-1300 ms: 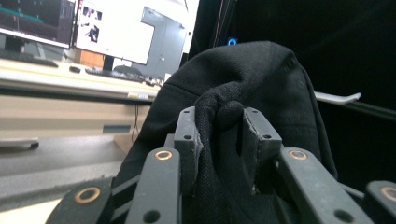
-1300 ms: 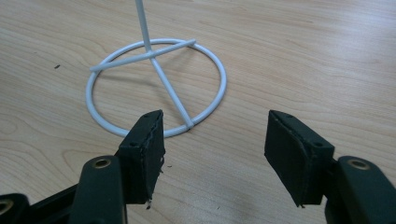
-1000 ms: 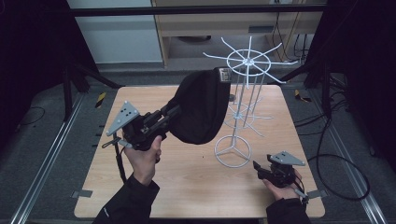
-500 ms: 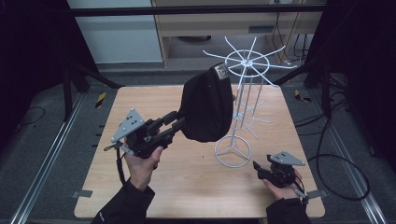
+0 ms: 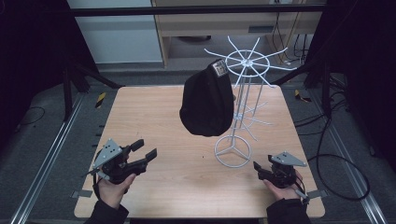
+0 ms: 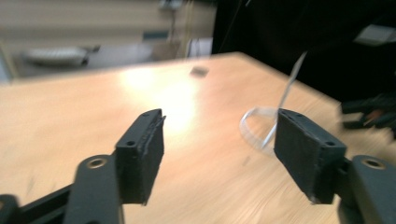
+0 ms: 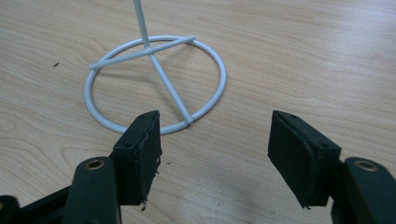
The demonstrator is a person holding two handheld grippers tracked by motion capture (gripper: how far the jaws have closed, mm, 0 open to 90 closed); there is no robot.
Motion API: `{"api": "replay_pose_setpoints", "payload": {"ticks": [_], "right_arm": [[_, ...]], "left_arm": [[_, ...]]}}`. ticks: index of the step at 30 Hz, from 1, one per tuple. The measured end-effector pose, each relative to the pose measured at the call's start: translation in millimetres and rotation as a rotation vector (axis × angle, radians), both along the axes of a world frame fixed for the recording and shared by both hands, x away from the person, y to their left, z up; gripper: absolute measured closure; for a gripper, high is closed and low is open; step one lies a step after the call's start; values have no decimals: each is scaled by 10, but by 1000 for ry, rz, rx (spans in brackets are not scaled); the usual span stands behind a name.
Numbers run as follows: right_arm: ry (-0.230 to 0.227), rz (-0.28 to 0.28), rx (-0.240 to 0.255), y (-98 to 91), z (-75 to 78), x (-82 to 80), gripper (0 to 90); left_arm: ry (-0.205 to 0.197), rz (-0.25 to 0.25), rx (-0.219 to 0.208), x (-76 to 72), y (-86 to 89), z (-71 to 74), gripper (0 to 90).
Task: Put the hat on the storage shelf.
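A black cap (image 5: 205, 102) with a small label near its top hangs from an upper arm of the white wire rack (image 5: 248, 59), clear of the table. My left gripper (image 5: 144, 149) is low over the front left of the table, well away from the cap. Its jaws have just been opening and stand wide with nothing between them (image 6: 219, 130). My right gripper (image 5: 258, 170) rests at the front right, open and empty (image 7: 215, 135), pointing at the rack's ring base (image 7: 154, 84) without touching it.
The wooden table (image 5: 154, 107) carries the rack's ring base (image 5: 232, 151) right of centre. Dark frame posts and cables surround the table; a shelf unit stands beyond the far edge. In the left gripper view the rack base (image 6: 256, 125) is a blur.
My left gripper let go of the cap, which now hangs from the rack. The left hand dropped and pulled back toward the front left. The right gripper stayed put.
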State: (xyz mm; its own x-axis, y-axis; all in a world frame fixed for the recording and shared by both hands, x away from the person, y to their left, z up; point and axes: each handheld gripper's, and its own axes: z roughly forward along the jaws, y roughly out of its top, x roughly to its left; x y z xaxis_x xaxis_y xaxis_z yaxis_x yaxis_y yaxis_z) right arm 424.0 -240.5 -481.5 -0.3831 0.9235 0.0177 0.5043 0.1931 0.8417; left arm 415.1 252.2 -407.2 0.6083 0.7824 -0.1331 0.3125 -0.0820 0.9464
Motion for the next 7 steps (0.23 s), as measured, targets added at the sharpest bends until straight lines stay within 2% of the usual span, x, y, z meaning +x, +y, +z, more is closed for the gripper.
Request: {"api": "replay_pose_setpoints", "payload": {"ticks": [3, 7], "right_arm": [[11, -7, 8, 7, -5, -5, 307], [15, -13, 6, 3, -19, 0, 274]], "left_arm": [[58, 36, 41, 21, 150, -264, 290], [129, 110, 101, 67, 376, -553, 256]]}}
